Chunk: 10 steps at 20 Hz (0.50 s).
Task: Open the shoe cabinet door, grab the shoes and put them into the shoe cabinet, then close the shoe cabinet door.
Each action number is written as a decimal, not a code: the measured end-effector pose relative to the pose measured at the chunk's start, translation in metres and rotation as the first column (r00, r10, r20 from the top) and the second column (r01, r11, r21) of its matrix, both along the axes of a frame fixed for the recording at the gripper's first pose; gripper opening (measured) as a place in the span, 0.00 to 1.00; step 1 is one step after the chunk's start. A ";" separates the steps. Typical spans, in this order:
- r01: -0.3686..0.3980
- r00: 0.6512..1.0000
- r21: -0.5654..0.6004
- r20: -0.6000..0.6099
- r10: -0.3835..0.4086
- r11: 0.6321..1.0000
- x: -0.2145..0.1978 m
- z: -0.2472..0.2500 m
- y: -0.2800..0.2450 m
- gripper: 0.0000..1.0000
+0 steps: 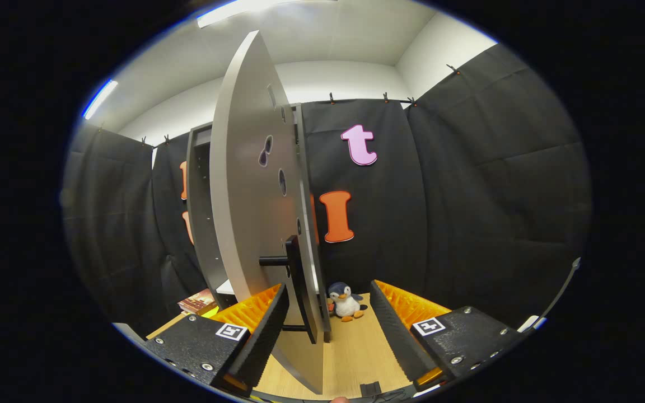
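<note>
The grey shoe cabinet (202, 212) stands on the wooden table, left of centre and beyond the fingers. Its door (249, 184) is swung wide open toward me, so I see it almost edge-on. A black bar handle (294, 280) sits on the door's near edge, just ahead of my left finger. My gripper (328, 330) is open, and the lower edge of the door runs down between the two fingers. Neither finger presses on the door or the handle. The cabinet's inside is hidden behind the door.
A small plush penguin (346, 302) sits on the table (356, 352) beyond the fingers, by the black cloth wall. A book (198, 302) lies at the cabinet's foot on the left. Cloth walls close in the booth on the left, back and right.
</note>
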<state>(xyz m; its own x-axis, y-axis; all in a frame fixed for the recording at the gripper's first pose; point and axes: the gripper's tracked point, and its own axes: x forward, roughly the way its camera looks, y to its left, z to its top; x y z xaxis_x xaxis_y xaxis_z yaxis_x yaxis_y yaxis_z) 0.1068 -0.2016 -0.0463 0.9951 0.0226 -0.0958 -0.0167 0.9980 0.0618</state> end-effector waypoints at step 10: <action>-0.109 0.994 0.010 0.004 0.109 0.994 0.007 -0.003 0.063 0.92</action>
<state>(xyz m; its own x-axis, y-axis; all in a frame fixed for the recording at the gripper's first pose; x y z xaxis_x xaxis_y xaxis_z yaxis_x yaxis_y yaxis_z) 0.1142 -0.1389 -0.0496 0.9871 0.1318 -0.0911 -0.1254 0.9895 0.0720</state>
